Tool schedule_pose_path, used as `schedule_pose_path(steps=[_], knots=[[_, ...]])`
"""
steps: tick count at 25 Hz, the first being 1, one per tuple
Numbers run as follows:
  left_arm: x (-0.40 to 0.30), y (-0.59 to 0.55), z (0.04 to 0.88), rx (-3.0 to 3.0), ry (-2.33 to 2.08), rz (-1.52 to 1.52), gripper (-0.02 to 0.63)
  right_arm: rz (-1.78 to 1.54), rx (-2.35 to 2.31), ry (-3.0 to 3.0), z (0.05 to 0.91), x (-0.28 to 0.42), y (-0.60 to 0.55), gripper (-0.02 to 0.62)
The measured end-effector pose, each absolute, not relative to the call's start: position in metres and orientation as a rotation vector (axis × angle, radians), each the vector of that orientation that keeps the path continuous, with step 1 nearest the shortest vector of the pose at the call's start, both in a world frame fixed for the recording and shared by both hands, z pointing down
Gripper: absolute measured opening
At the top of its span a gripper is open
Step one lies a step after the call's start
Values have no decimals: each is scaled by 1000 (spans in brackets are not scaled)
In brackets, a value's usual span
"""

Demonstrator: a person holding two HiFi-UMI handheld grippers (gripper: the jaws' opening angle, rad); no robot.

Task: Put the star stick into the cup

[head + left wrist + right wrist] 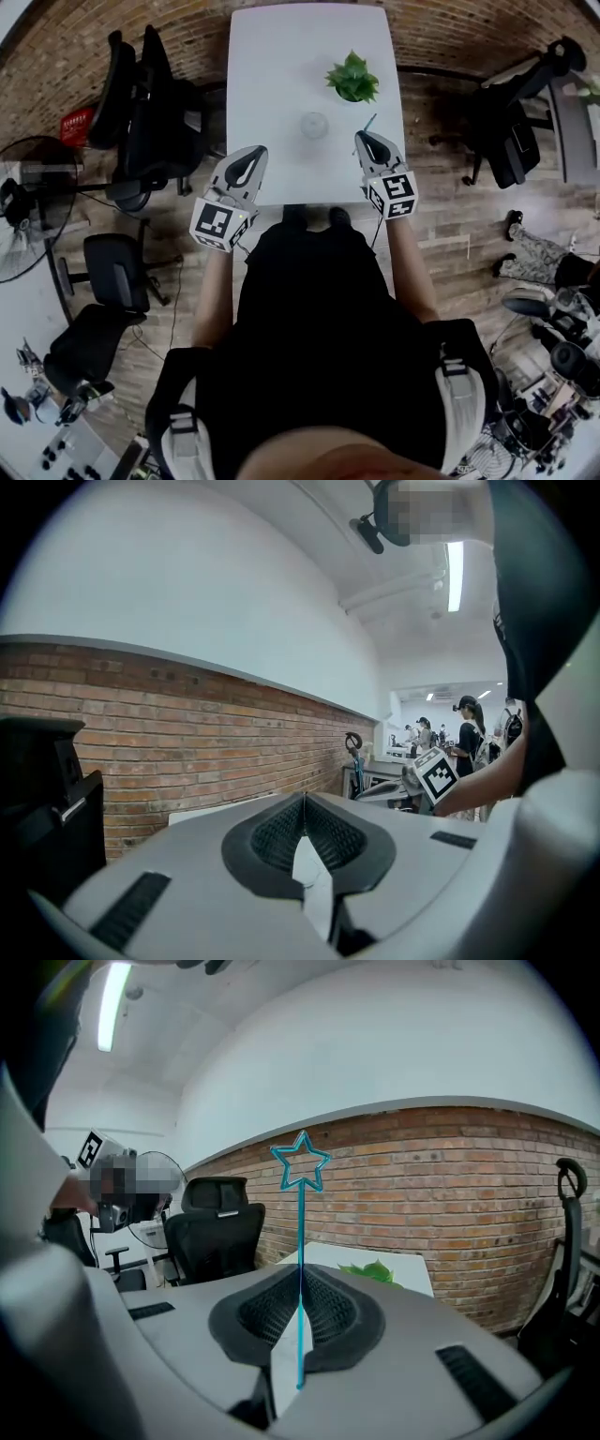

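Observation:
A thin blue star stick (pixel 301 1241) stands up between my right gripper's jaws, its star outline at the top. My right gripper (pixel 367 141) is shut on it, held over the white table's (pixel 272 75) near right part; in the head view the star stick (pixel 369 123) pokes out past the tips. A clear cup (pixel 314 125) stands on the table to the left of that gripper, apart from it. My left gripper (pixel 250 159) hovers at the table's near left edge, jaws closed with nothing between them. The left gripper (pixel 302 803) points at a brick wall.
A small green potted plant (pixel 353 79) stands on the table just beyond the right gripper; the plant (pixel 370 1270) shows past the jaws. Black office chairs (pixel 141 103) crowd the table's left side, another chair (pixel 511 131) stands at the right. A fan (pixel 28 202) is far left.

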State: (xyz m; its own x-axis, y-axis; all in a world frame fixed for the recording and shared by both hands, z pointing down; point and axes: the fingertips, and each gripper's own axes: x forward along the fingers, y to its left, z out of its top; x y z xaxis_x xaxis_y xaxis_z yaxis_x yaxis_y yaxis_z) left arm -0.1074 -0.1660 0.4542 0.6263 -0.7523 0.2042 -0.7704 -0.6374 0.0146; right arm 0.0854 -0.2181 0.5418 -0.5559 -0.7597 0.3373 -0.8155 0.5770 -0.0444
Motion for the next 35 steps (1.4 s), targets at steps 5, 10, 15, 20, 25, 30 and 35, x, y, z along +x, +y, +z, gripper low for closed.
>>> schedule_pose_path(steps=[5,10,15,20,25,30,35], knots=[[-119,-174,462,2774,-1216,259,21,239,1326,-2509,537,69,-221,8],[-127,-181,462,2801,-1174,257,22,243,1369,-2534,529,55,-236,8],[-144,-188,462,2791,-1189,256,23,222,1346,-2555,527,28,-254,8],[-155,-192,462,2781,-1209,263,22,235,1311,-2576,533,9,-266,8],[-169,-192,464,2749,-1248,272,22,270,1291,-2579,547,-1,-275,8],[-184,-186,472,2709,-1289,298,21,299,1276,-2576,565,-8,-280,8],[-196,-181,481,2673,-1307,331,22,334,1294,-2562,582,-9,-283,8]])
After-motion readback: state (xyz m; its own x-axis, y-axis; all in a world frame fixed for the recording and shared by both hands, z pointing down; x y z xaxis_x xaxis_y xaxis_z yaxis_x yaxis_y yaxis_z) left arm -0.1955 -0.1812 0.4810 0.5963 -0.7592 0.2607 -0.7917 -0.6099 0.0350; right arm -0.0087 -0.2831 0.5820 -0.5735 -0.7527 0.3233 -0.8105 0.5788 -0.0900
